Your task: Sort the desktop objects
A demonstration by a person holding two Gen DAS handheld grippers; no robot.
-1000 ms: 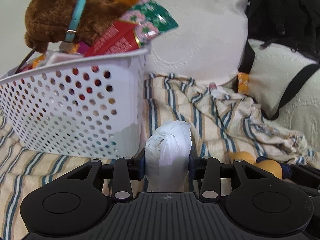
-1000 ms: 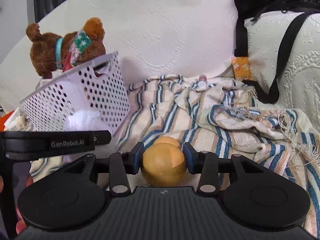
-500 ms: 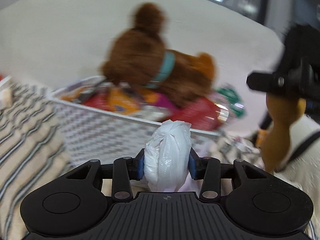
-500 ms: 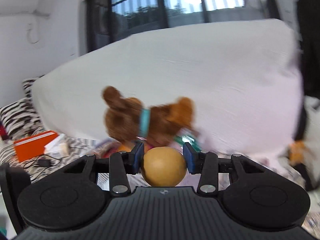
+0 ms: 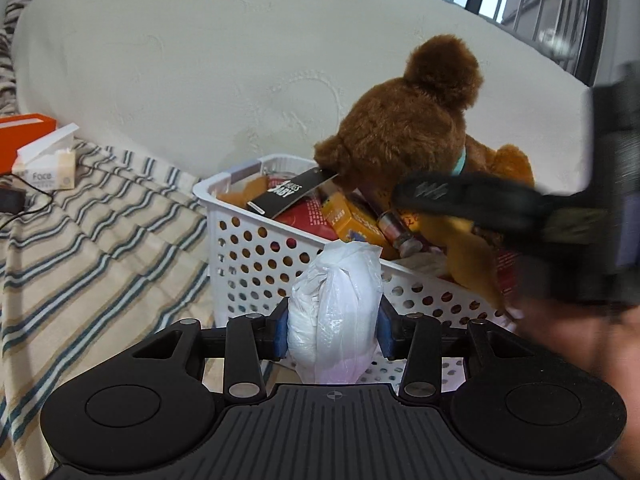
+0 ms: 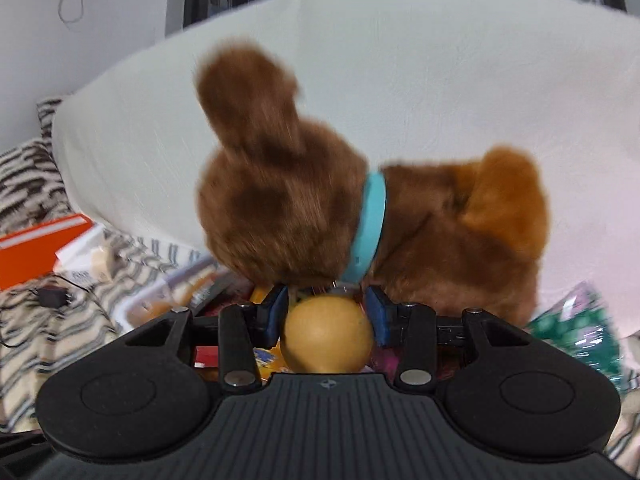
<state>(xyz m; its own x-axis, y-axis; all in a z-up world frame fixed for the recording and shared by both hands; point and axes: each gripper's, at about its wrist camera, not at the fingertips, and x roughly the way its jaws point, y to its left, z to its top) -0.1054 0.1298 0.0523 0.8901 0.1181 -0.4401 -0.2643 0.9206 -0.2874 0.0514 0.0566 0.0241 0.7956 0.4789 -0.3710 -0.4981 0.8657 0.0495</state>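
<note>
Left gripper (image 5: 333, 334) and right gripper (image 6: 326, 317): matte black ribbed bodies, round side discs, silver screws, blue finger pads (image 5: 281, 332); blurred bare skin at right.

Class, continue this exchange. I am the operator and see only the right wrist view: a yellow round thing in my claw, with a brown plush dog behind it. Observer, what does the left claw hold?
Observer: The left claw is shut on a white plastic bundle.
Operator: Where is it?
Observer: Facing the white basket, outside its near wall.
Operator: Is my yellow thing a ball?
Observer: No. In the left wrist view it looks elongated, hanging from the right claw above the basket's contents.
</note>
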